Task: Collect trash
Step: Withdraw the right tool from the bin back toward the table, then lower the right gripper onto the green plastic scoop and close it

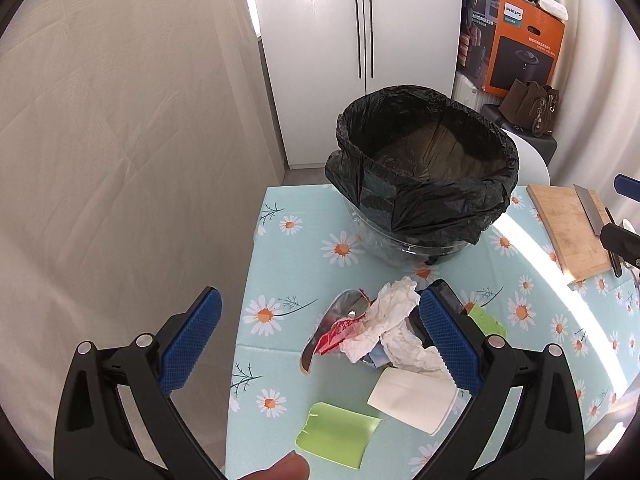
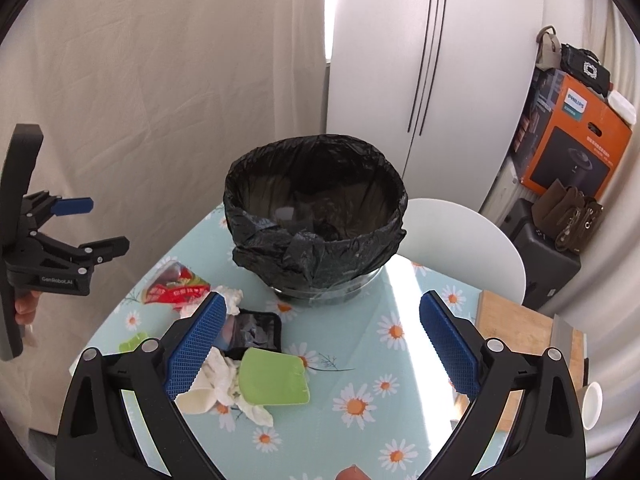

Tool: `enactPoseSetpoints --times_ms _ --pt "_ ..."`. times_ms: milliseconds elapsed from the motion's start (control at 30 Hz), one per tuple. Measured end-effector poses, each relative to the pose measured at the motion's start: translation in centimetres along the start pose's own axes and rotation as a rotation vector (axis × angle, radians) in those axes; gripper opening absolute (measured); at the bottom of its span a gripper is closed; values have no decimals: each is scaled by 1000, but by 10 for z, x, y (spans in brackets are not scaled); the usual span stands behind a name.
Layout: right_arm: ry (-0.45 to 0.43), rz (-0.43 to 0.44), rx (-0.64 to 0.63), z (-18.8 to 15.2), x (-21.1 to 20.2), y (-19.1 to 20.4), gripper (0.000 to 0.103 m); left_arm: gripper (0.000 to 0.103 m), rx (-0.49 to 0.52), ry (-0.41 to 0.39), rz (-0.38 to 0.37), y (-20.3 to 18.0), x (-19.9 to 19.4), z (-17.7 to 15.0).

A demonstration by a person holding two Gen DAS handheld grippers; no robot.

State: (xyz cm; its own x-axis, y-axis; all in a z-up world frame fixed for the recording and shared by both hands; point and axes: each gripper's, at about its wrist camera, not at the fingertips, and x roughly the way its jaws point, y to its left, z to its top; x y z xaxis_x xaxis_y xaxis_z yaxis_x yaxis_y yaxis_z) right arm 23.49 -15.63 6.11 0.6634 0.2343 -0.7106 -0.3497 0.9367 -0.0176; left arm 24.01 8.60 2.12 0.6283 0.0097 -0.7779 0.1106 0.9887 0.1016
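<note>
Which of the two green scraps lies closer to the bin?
The green scrap touching the black tray lies closer to the bin; the other green scrap sits near the table's front edge, beside the white cup.

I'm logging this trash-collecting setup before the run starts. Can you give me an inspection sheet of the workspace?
Surface: table with daisy-print cloth, sunlit stripe.
Job's things: bin with black liner, upright on the table; crumpled tissue, red wrapper, white paper cup on its side, green scraps, black tray.
Clutter: cutting board with knife.
Grippers: left gripper open; right gripper open; both empty.
Cables: nothing seen.
Surroundings: curtain, white cabinet, orange box, white chair.
</note>
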Motion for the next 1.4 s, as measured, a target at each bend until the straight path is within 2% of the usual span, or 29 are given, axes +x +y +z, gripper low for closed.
enactPoseSetpoints --times_ms 100,400,800,1100,1400 --pt "16 36 -3 -11 3 5 93 97 -14 22 4 2 0 -19" --pt "116 64 -29 -47 31 22 93 97 -50 119 24 10 17 -82" --pt "236 86 -74 -80 69 30 93 97 -37 223 -11 8 54 -146" --pt "334 84 -88 -96 109 31 93 97 51 263 -29 -10 81 -169" --pt "411 120 -64 -100 144 22 93 97 106 337 -74 -13 110 -172"
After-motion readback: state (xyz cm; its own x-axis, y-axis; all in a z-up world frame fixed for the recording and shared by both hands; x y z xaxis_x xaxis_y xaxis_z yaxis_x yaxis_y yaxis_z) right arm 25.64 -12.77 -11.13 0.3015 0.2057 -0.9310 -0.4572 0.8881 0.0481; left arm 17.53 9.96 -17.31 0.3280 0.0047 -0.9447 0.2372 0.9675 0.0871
